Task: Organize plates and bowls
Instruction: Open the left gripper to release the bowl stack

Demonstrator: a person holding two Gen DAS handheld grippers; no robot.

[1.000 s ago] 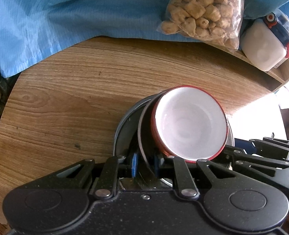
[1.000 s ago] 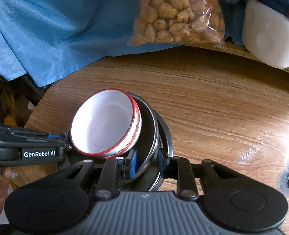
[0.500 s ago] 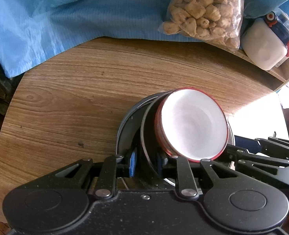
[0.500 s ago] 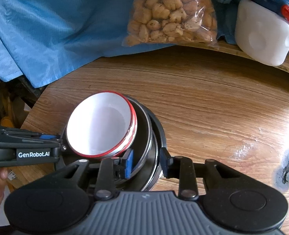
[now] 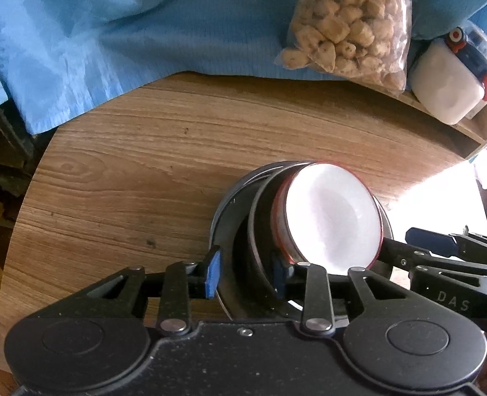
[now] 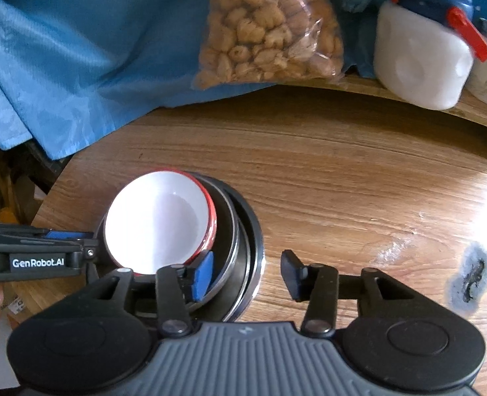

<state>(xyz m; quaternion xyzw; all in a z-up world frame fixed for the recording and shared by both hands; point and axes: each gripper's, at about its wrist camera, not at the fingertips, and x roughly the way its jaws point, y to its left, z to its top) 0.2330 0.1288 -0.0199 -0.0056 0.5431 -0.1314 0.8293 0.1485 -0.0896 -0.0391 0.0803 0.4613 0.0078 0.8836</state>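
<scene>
Stack (image 6: 243, 250) sits on counter (image 6: 342, 191); bowl (image 6: 157, 227) on top. Both grippers, left (image 5: 245, 272) and right (image 6: 246, 274), jaws apart, straddle its rim at 6 o'clock: withdraw straight back without nudging.

1. Table (image 6: 342, 178): wood, visible grain, low sheen; a dark scorched-looking patch (image 6: 471, 280) at lower right of the right wrist view.
2. Bowl (image 5: 330, 222): glossy white inside, red rim; looks enamelled or ceramic.
3. Plates (image 6: 243, 247): dark, smooth, with shiny metal-like edges.
4. Cloth (image 5: 111, 33): blue, finely ribbed weave, creased, matt.
5. Bag (image 6: 269, 26): clear crinkled plastic holding rough tan lumps.
6. Container (image 6: 418, 62): translucent white plastic, smooth.
</scene>
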